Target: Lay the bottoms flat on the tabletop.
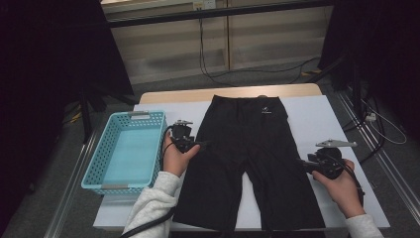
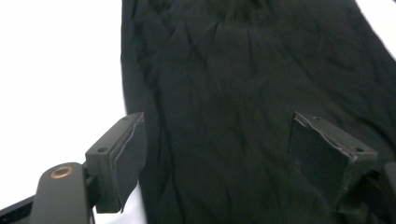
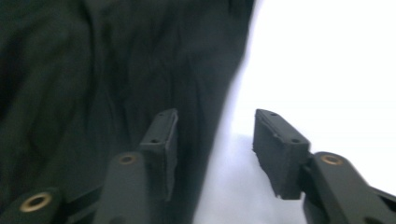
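With both the left gripper (image 2: pixel 217 154) and right gripper (image 3: pixel 215 144) released at opposite side edges of the black shorts (image 1: pixel 250 158), each needed to pinch only the fabric edge, evenly, before folding

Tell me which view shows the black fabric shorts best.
The high view: the black fabric shorts lie flat on the white table, both legs visible. The left gripper view shows wrinkled cloth; the right gripper view shows a blurred edge.

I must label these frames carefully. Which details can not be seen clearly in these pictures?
- Black shorts: hems cut off by the high view's bottom edge.
- White logo at the waistband: too small to read.
- Blue basket: near wall hides part of its floor.
- Right gripper view: blurred, fabric detail lost.
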### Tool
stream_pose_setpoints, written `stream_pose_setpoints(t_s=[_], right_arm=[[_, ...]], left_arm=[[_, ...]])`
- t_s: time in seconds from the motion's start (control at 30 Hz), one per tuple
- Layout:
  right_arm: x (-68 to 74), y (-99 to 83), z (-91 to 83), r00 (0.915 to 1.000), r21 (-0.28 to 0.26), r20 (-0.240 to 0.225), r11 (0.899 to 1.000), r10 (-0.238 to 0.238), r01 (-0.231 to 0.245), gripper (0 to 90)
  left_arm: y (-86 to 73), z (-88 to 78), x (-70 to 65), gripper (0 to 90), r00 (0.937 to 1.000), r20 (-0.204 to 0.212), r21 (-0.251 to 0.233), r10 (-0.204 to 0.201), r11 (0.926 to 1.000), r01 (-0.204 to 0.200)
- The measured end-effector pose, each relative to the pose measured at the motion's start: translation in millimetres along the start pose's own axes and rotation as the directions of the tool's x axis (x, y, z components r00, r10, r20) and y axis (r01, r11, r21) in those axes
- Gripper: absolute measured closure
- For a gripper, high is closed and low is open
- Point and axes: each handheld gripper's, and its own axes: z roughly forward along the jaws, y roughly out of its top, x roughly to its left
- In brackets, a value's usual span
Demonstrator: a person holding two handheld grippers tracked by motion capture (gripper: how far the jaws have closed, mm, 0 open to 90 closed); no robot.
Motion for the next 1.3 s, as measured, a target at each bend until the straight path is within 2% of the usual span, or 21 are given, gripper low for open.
stream_pose_setpoints(t_s=[0.03,0.07,0.13,0.23,0.3,0.43,0.63,0.8,0.87,0.97,1.03,1.17,1.3], right_arm=[[-0.1,-2.8,-0.3,0.9999,-0.006,0.006,1.000,0.009,-0.009,55.3],[-0.4,-5.6,-0.2,0.9999,-0.002,-0.006,1.000,0.011,-0.011,58.3],[0.3,-11.3,-0.1,1.0000,-0.022,-0.004,1.000,-0.001,0.001,57.8],[3.9,-13.8,-1.2,0.9996,-0.037,-0.004,0.999,-0.028,0.027,45.3],[6.0,-13.4,-2.0,0.9992,-0.047,-0.009,0.998,-0.040,0.040,42.7],[10.6,-10.6,-6.6,0.9981,-0.080,-0.024,0.995,-0.056,0.054,34.4],[22.1,-4.7,-15.3,0.9969,-0.127,-0.055,0.991,-0.056,0.049,24.8],[33.6,-1.1,-11.2,0.9919,-0.121,-0.093,0.990,-0.088,0.076,19.0],[37.4,-0.4,-8.8,0.9894,-0.122,-0.101,0.988,-0.104,0.092,17.8],[41.8,0.4,-6.7,0.9845,-0.140,-0.133,0.986,-0.114,0.095,16.8],[43.9,1.2,-5.9,0.9835,-0.140,-0.134,0.985,-0.121,0.102,16.2],[44.2,2.0,-3.8,0.9827,-0.144,-0.129,0.983,-0.133,0.114,15.8],[43.0,2.1,-3.0,0.9836,-0.148,-0.129,0.983,-0.126,0.107,15.5]], left_arm=[[-3.0,-0.8,-0.6,19.3,1.0000,-0.001,-0.001,0.005,1.0000,-0.005],[-5.7,-1.4,-1.0,19.1,0.9999,-0.002,0.002,0.015,0.9999,-0.015],[-11.0,-1.7,-0.6,18.9,0.9997,-0.010,0.005,0.021,0.9998,-0.021],[-17.0,-3.2,0.3,18.3,0.9994,-0.007,0.016,0.033,0.9993,-0.033],[-20.4,-3.6,0.4,18.0,0.9998,0.002,0.018,0.018,0.9997,-0.018],[-25.9,-6.1,-2.1,17.3,0.9993,0.009,0.018,0.035,0.9992,-0.035],[-34.0,-9.5,-5.4,17.0,0.9988,0.033,0.000,0.035,0.9994,-0.035],[-40.0,-9.9,-9.2,16.0,0.9978,0.044,0.026,0.050,0.9983,-0.051],[-41.7,-10.7,-8.0,15.9,0.9980,0.049,0.016,0.040,0.9990,-0.041],[-44.9,-11.0,-5.5,15.6,0.9984,0.041,0.031,0.040,0.9987,-0.041],[-46.7,-11.2,-5.4,15.4,0.9988,0.036,0.030,0.032,0.9990,-0.033],[-47.8,-12.1,-7.0,15.3,0.9985,0.035,0.030,0.042,0.9986,-0.043],[-48.6,-13.0,-7.9,14.9,0.9983,0.036,0.033,0.046,0.9983,-0.047]])
